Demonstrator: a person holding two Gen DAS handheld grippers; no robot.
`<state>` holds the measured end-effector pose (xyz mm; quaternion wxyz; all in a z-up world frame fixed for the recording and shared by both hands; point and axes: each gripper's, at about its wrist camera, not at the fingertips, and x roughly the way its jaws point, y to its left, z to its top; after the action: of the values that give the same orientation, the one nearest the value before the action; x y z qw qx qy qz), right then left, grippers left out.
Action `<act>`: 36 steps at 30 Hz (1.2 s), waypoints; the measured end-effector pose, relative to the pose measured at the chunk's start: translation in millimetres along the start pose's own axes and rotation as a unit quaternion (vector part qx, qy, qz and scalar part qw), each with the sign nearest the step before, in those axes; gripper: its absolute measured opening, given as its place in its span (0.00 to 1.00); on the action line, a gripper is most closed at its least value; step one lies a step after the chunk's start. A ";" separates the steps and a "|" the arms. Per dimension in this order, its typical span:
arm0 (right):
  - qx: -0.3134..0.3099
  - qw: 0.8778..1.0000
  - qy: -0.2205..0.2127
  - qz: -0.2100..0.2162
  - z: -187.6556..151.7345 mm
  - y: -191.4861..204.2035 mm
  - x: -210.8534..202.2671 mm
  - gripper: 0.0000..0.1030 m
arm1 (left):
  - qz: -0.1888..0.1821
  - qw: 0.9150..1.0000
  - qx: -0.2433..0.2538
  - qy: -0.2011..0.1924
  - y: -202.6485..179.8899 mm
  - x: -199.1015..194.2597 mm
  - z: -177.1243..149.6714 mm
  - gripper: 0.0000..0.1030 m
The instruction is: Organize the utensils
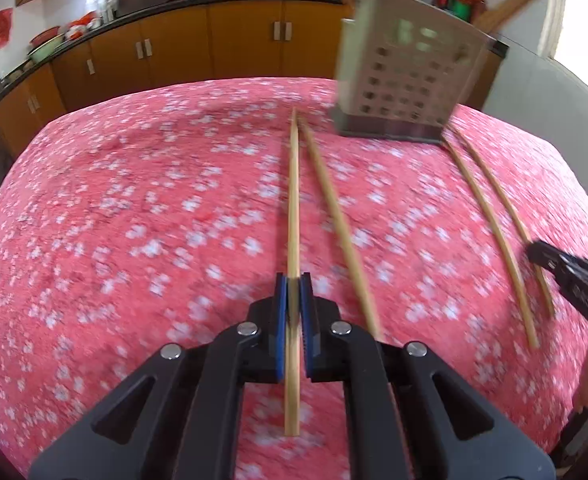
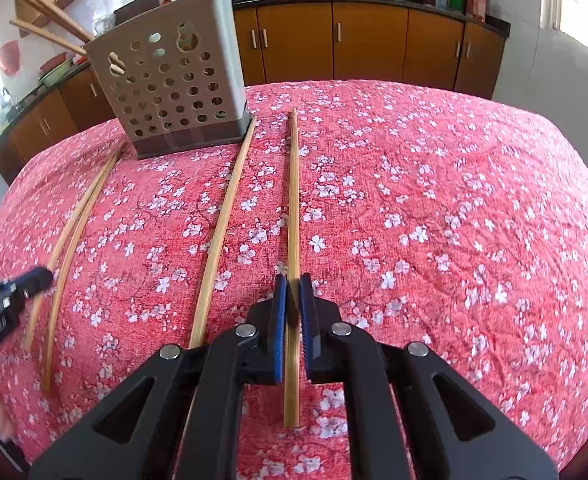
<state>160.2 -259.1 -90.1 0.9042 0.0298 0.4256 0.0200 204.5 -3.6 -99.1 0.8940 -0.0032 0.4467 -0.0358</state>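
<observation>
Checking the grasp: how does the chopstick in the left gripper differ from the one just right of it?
The held chopstick is clamped in the left gripper; the neighbouring chopstick lies loose on the tablecloth. The held chopstick runs straight ahead; the neighbouring chopstick slants, far tips converging. Both are pale wood, similar length.

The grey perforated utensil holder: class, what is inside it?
Several wooden chopsticks stand in the utensil holder, leaning out over its rim. Their lower ends are mostly covered by the wall, showing only as glimpses through the holes, so the exact count cannot be told.
</observation>
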 end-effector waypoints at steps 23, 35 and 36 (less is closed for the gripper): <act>0.018 0.999 -0.018 -0.037 36.2 -27.4 30.7 0.08 | 0.057 0.997 -0.046 -0.022 74.5 19.3 32.2 0.12; 0.018 0.999 -0.019 -0.038 34.4 -25.5 29.4 0.08 | 0.054 0.997 -0.048 -0.023 73.2 15.9 29.2 0.12; 0.018 0.999 -0.018 -0.038 34.4 -25.7 29.2 0.08 | 0.054 0.997 -0.048 -0.023 73.2 15.9 29.3 0.12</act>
<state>205.7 -284.2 -92.5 0.9113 0.0304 0.4099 -0.0226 241.9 67.6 -96.9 0.9032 -0.0229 0.4272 0.0344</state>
